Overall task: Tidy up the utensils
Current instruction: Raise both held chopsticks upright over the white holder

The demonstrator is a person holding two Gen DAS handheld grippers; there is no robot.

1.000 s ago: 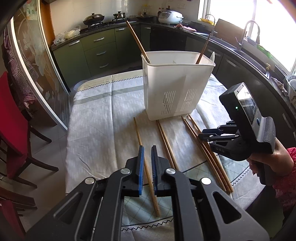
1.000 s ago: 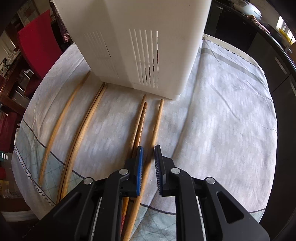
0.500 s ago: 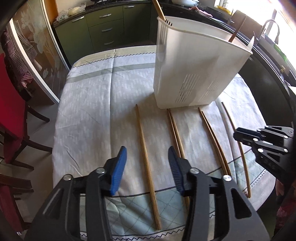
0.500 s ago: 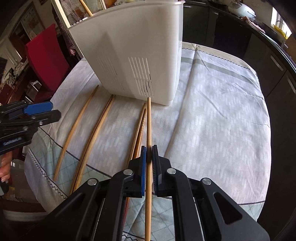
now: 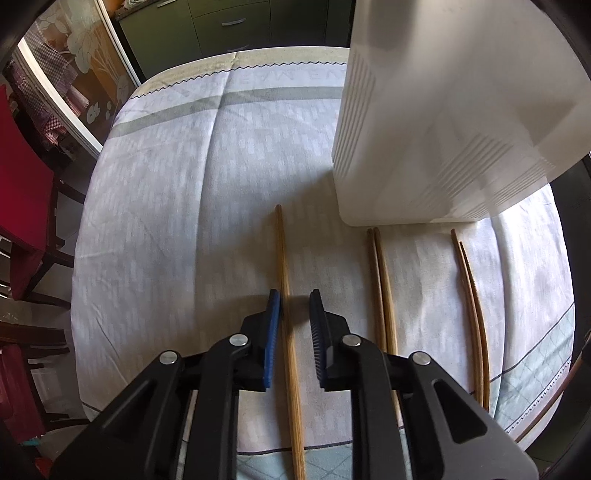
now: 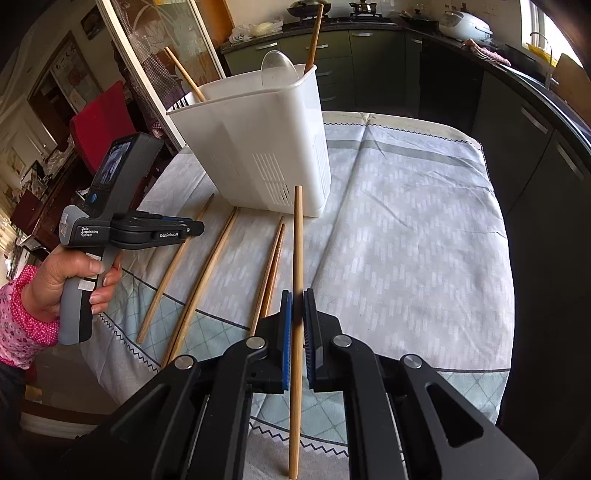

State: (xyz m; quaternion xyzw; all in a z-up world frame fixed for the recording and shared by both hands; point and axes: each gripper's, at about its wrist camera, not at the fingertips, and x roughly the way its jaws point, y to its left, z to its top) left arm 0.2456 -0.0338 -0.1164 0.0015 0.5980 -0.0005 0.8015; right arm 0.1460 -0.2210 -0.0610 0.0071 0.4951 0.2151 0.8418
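Left wrist view: the left tongs (image 5: pixel 294 314) hang low over the worktop (image 5: pixel 184 206) with their jaws narrowly parted, straddling a single chopstick (image 5: pixel 286 295) that lies flat on the cloth; neither pad touches it. The cloth (image 5: pixel 229 155) is pale grey with a woven pattern, a darker band and a zigzag hem toward the far edge, and a checked green border along the near edge. The white utensil holder (image 5: pixel 436 122) stands upright toward the far right of the worktop. Just in front of its base lie a pair of chopsticks (image 5: pixel 382 288) and, nearer the right edge, a darker thin pair (image 5: pixel 471 295), all roughly parallel to the straddled one. Beyond the far edge are green cabinet drawers (image 5: pixel 236 26); at the left a red chair (image 5: pixel 22 177) and a glass door with a leaf pattern (image 5: pixel 77 55).

Right wrist view: the right tongs (image 6: pixel 297 325) are closed on one chopstick (image 6: pixel 297 240), held off the cloth with its far tip pointing toward the holder's base. The utensil holder (image 6: pixel 258 147) carries two upright chopsticks (image 6: pixel 313 40) and a clear spoon (image 6: pixel 277 68). The left tongs (image 6: pixel 192 229) show at the left side, gripped by a hand (image 6: pixel 70 277) in a pink sleeve, above the leftmost chopstick. Dark green kitchen cabinets (image 6: pixel 373 66) line the back and right; a rice cooker (image 6: pixel 463 24) sits on the counter and a wok (image 6: pixel 303 8) on the stove.
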